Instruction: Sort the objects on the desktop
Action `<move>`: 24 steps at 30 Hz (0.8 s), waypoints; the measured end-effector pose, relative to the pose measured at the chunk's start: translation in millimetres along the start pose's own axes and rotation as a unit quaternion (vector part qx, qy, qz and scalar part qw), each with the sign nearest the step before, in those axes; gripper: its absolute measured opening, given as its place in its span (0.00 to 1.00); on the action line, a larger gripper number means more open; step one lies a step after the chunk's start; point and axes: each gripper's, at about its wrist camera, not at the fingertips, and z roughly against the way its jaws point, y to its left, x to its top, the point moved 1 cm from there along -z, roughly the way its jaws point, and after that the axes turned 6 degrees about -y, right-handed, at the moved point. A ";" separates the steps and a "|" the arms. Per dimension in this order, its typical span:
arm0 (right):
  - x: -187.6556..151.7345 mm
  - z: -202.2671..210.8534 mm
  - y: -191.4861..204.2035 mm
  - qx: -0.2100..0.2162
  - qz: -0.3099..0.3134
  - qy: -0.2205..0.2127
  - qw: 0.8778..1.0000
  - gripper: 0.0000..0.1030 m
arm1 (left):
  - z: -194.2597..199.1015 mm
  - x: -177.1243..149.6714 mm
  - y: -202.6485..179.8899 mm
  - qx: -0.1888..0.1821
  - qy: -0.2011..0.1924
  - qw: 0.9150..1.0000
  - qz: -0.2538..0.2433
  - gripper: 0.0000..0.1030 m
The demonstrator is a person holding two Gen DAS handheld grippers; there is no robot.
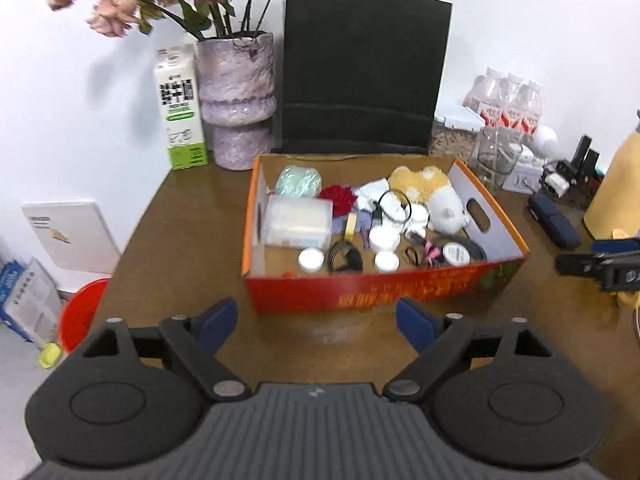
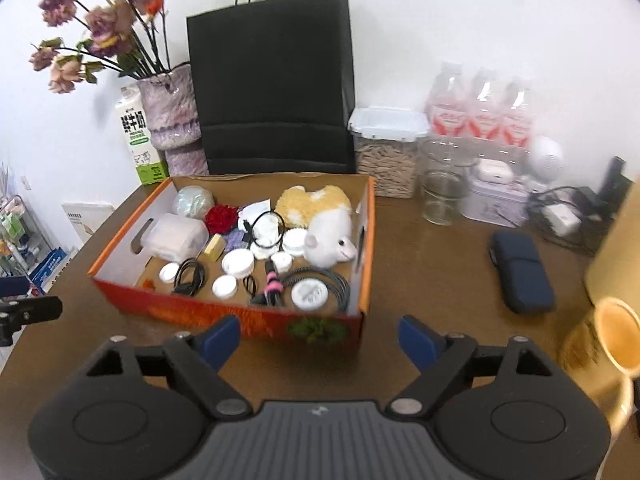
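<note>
Hovering over the brown tabletop, the left gripper has its jaws spread wide with nothing between them, and the right gripper likewise stands released and empty. Both point down toward an orange cardboard box that sits on the tabletop just beyond the fingertips, not touching either gripper. Inside the box lie the sorted small things: a yellow-and-white plush toy against the right wall, a clear plastic case at the left, a red ruffled item behind it, several white round lids, a coiled black cable and a round white device near the front. Behind the box stands a black paper bag, with a purple vase of dried flowers and a milk carton to its left. To the right of the bag are a lidded food container, an empty glass and three water bottles. A dark blue pouch lies on the tabletop, well apart from the box on its right.
</note>
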 end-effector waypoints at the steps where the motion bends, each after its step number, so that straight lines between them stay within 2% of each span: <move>1: -3.7 9.8 -0.8 0.001 -0.003 -0.002 1.000 0.85 | 9.9 -4.3 -0.4 0.001 0.001 1.000 0.003 0.86; 5: -26.1 50.9 7.8 -0.001 0.013 -0.022 1.000 0.87 | 48.2 -25.0 -3.7 0.005 -0.018 1.000 0.011 0.86; 9: -55.8 88.4 22.9 0.019 0.026 -0.044 0.998 0.87 | 83.4 -52.2 -10.0 -0.001 -0.051 0.999 0.017 0.93; 14: -90.2 120.1 39.8 0.030 0.037 -0.054 0.997 0.87 | 112.0 -83.9 -24.8 -0.020 -0.057 0.998 -0.011 0.93; 17: -112.1 136.4 46.0 0.033 0.032 -0.059 0.997 0.87 | 130.4 -102.2 -30.0 -0.021 -0.074 0.997 -0.010 0.95; 21: -146.6 157.1 55.7 0.037 0.025 -0.077 0.996 0.88 | 153.8 -135.8 -34.1 -0.027 -0.105 0.994 0.020 1.00; 24: -172.7 170.3 59.5 0.047 -0.001 -0.091 0.995 0.88 | 169.2 -162.1 -41.7 -0.015 -0.119 0.993 0.008 1.00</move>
